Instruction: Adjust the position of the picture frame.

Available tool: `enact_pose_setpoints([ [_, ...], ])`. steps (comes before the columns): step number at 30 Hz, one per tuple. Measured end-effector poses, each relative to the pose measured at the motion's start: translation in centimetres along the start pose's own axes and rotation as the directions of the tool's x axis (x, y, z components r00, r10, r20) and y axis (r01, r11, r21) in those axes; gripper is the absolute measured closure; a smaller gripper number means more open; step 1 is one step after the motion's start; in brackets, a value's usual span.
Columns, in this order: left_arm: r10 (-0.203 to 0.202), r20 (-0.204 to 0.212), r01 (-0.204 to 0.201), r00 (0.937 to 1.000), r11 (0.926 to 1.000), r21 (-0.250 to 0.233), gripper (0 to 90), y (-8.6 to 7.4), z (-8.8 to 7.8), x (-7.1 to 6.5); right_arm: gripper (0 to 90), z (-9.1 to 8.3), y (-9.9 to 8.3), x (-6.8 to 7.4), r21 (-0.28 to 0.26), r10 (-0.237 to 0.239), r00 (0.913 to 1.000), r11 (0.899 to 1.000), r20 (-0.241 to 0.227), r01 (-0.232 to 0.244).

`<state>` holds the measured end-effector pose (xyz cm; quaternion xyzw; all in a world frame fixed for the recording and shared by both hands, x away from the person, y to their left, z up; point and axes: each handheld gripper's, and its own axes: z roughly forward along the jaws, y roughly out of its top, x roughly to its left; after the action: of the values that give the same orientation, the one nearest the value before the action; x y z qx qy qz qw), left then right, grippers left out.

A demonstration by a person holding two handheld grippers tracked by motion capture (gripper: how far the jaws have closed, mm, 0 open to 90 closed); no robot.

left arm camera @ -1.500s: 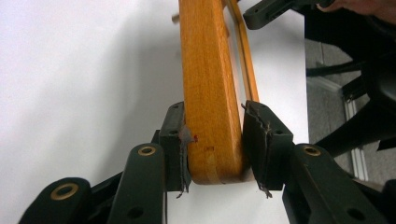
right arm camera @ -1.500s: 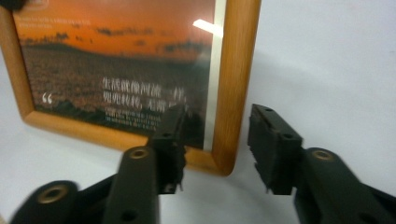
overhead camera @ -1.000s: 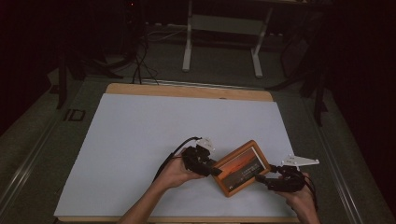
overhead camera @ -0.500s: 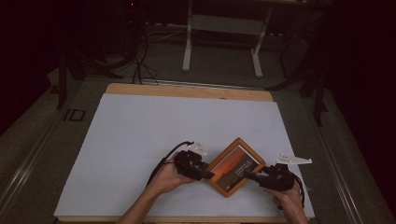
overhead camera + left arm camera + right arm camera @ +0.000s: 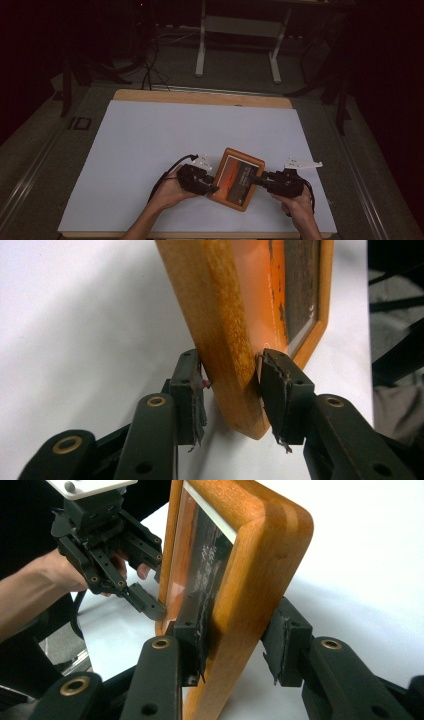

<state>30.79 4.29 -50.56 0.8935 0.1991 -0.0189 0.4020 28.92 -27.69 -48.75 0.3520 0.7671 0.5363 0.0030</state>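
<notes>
**Two grippers on one picture frame**

The wooden picture frame [image 5: 238, 178] sits near the front edge of the white table [image 5: 150, 150]. The left gripper [image 5: 230, 387] squeezes one edge. The right gripper [image 5: 235, 640] has just been closing around the opposite edge.
</notes>
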Motion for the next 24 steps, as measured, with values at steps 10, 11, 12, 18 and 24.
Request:
enact_pose_setpoints([
  [10, -0.069, -0.011, 0.069, 0.9975, 0.9964, -0.051, 65.4, -1.2, -0.9, 0.3, 65.8, 0.9, 1.2, 0.6, 0.0, -0.006, 0.9998, 1.0, -0.021, 0.006],
  [11, -0.08, -0.013, 0.079, 0.9967, 0.9955, -0.052, 65.6, -1.4, -1.1, 0.4, 65.8, 1.1, 1.4, 0.7, 0.003, -0.009, 0.9997, 1.0, -0.023, 0.009],
  [12, -0.095, -0.016, 0.093, 0.9954, 0.9937, -0.062, 65.9, -1.7, -1.3, 0.5, 65.7, 1.4, 1.6, 0.7, 0.004, -0.011, 0.9995, 1.0, -0.031, 0.011],
  [18, -0.157, -0.027, 0.153, 0.9873, 0.9827, -0.104, 66.2, -3.5, -2.9, 0.8, 65.3, 3.6, 3.1, 1.5, 0.016, -0.029, 0.9979, 0.999, -0.058, 0.03],
  [24, -0.221, -0.053, 0.212, 0.9738, 0.9676, -0.137, 66.3, -4.7, -4.5, 1.0, 64.2, 5.8, 4.5, 1.7, 0.019, -0.015, 0.9956, 1.0, -0.092, 0.017],
])
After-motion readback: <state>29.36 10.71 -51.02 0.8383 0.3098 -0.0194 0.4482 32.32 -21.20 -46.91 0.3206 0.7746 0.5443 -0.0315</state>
